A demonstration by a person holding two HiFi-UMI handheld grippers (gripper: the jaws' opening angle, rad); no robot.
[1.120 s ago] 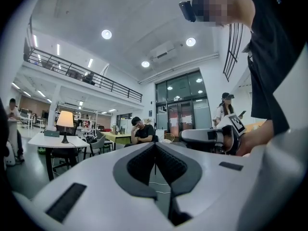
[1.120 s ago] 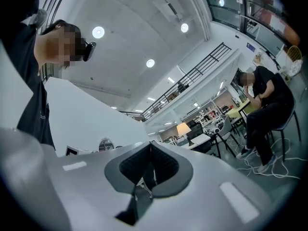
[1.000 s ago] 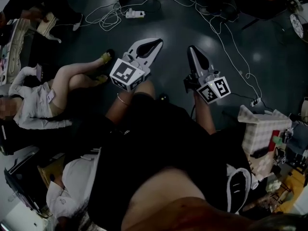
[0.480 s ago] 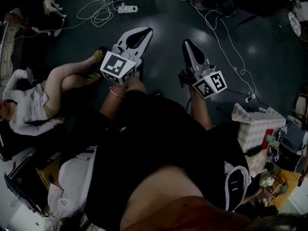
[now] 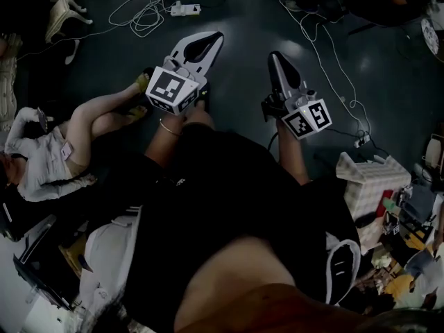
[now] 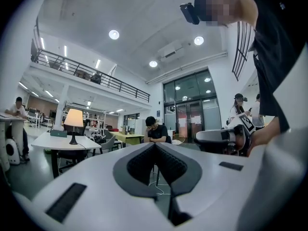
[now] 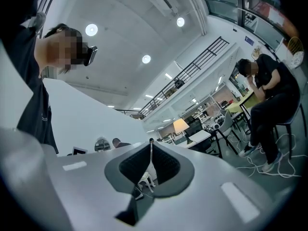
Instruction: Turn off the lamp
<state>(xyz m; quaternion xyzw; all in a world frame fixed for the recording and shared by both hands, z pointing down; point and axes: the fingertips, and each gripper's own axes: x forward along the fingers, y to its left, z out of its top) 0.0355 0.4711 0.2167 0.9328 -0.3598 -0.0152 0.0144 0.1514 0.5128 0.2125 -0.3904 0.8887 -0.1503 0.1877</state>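
A lit table lamp [image 6: 73, 122] with a pale shade and dark stem stands on a white table [image 6: 67, 142] far off to the left in the left gripper view. The same lamp [image 7: 180, 126] shows small and distant in the right gripper view. My left gripper [image 5: 215, 38] is shut and empty, held out level over the dark floor. My right gripper [image 5: 275, 56] is shut too, with nothing between its jaws, alongside the left one. Both are well away from the lamp, which the head view does not show.
White cables and a power strip [image 5: 184, 9] lie on the dark floor [image 5: 243, 26] ahead. A seated person [image 5: 76, 134] stretches legs out at left; another sits on a chair [image 6: 156, 129] ahead. A checked box [image 5: 371, 182] and clutter stand at right.
Both grippers have travelled forward over the floor; the cables and power strip have slid up the head view. Both stay shut.
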